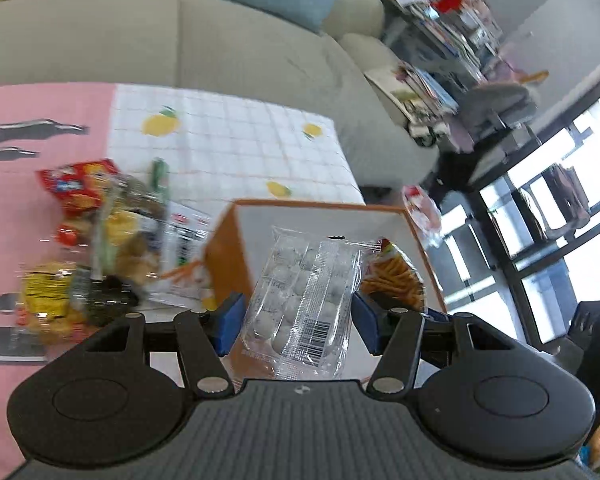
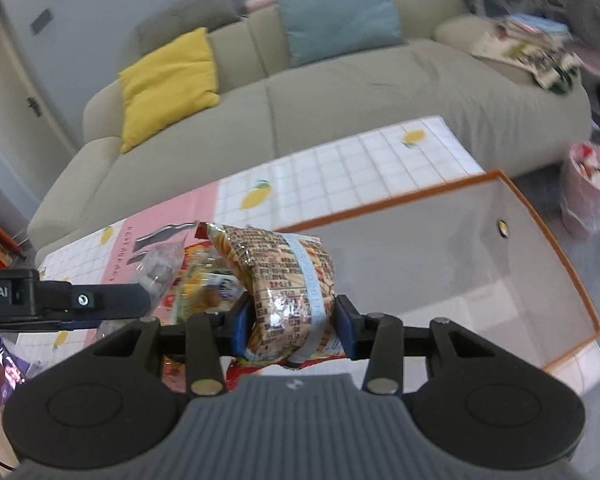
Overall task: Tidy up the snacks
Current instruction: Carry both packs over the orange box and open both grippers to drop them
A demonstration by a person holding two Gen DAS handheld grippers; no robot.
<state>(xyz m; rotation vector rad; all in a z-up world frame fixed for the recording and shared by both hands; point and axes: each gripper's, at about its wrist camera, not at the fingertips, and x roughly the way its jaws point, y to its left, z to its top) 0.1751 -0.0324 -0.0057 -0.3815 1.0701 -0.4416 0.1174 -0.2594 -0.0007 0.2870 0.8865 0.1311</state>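
My left gripper [image 1: 296, 320] is shut on a clear packet of white round candies [image 1: 304, 296] and holds it over the near rim of an orange-edged white storage box [image 1: 320, 216]. An orange snack bag [image 1: 396, 276] shows to the right of the packet, beside the right blue pad. A pile of loose snack bags [image 1: 96, 240] lies on the table left of the box. My right gripper [image 2: 290, 324] is shut on a printed orange snack bag [image 2: 288, 284], left of the box [image 2: 460, 264], whose visible interior is empty. More snack bags [image 2: 192, 280] lie behind it.
The table has a pink and white lemon-print cloth [image 1: 228, 136]. A beige sofa [image 2: 340, 92] with yellow and blue cushions stands behind it. The left gripper's body [image 2: 60, 300] shows at the left of the right wrist view. A pink bag [image 2: 588, 192] sits on the floor at right.
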